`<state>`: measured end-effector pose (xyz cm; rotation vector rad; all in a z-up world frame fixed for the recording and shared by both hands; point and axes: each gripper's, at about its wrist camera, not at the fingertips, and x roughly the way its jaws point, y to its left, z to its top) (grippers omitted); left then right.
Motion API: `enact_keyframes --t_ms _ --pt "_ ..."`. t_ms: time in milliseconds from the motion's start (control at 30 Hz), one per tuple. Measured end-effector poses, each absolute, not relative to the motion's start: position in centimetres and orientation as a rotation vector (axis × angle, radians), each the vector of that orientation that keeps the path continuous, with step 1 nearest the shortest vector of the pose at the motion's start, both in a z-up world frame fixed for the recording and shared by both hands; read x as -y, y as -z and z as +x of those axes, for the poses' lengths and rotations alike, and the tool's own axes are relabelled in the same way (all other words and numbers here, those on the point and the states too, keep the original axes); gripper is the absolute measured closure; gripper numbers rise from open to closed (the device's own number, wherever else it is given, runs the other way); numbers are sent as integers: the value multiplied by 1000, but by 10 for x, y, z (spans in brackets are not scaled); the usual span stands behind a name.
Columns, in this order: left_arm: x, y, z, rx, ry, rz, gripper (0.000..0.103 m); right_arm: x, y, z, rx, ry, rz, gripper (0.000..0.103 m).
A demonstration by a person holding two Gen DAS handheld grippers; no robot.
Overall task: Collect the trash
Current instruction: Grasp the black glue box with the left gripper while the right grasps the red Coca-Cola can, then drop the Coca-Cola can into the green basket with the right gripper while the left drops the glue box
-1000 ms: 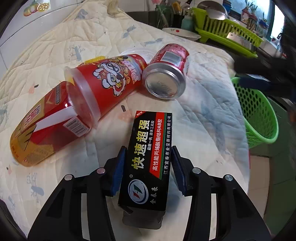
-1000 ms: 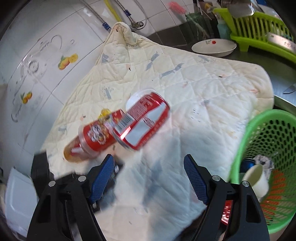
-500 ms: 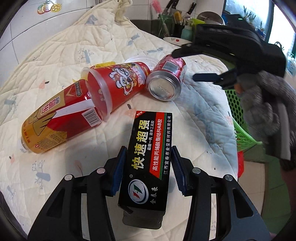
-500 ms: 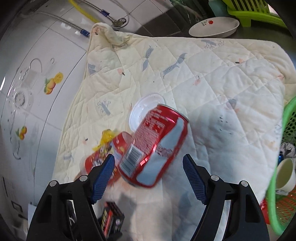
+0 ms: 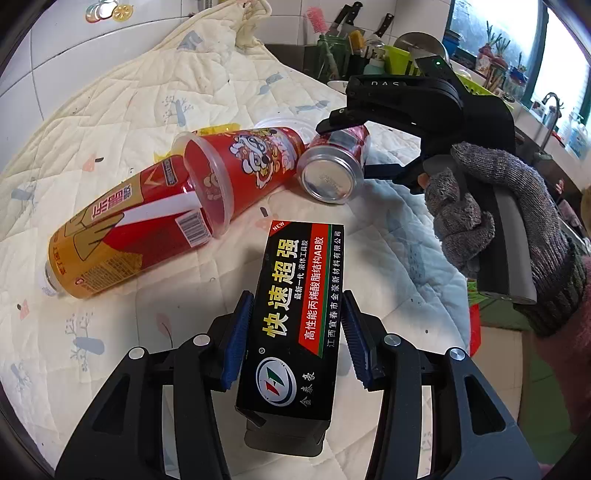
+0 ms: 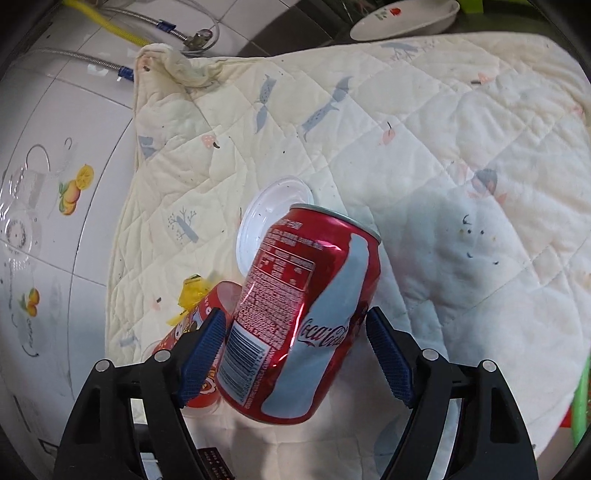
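Left wrist: black box (image 5: pixel 295 325) clamped; right jaws straddle can (image 6: pixel 299 317).

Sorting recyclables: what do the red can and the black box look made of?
Red can: thin metal, probably aluminium, glossy printed wall with dents and a bare silver base.
Black box: likely printed cardboard with a slight sheen, sharp folded edges and an open end flap.

grippers: black, silver screws | fingers (image 5: pixel 236 341): blue ribbed | glove (image 5: pixel 491 206): grey knit

A home kitchen: tiled wall (image 5: pixel 55 66), knives (image 5: pixel 345 26), green dish rack (image 5: pixel 476 86), plate (image 6: pixel 406 18).
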<state>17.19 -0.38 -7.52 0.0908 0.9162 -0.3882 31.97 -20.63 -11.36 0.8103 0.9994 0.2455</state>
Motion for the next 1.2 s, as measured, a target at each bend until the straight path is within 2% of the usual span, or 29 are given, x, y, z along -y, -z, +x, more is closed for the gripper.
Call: enact_keyframes --t_ms 433,767,1200 --pt "3 77 171 -916 388 75 56 207 121 324 -984 -257 861 28" --pt "9 74 168 -904 398 78 56 222 104 297 -947 -296 819 28" --pt "56 59 158 -884 471 104 56 321 75 212 -888 -191 630 28"
